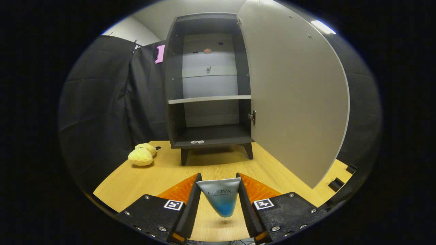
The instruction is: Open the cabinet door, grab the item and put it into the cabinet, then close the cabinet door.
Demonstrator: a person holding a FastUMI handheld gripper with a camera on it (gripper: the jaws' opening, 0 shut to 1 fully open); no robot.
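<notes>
My gripper (218, 199) is shut on a grey-to-blue cosmetic tube (219, 197), held above the wooden table (218, 166) with both fingers pressing its sides. Straight ahead stands a dark cabinet (209, 85) on short legs. Its pale door (293, 92) is swung wide open to the right. Inside I see a light middle shelf (209, 99) and a dark bottom shelf (211, 134), both bare apart from small stickers on the front lip.
A yellow plush toy (142, 154) lies on the table left of the cabinet's legs. Black cloth walls close in on the left and right. The open door's edge reaches far forward over the table's right side.
</notes>
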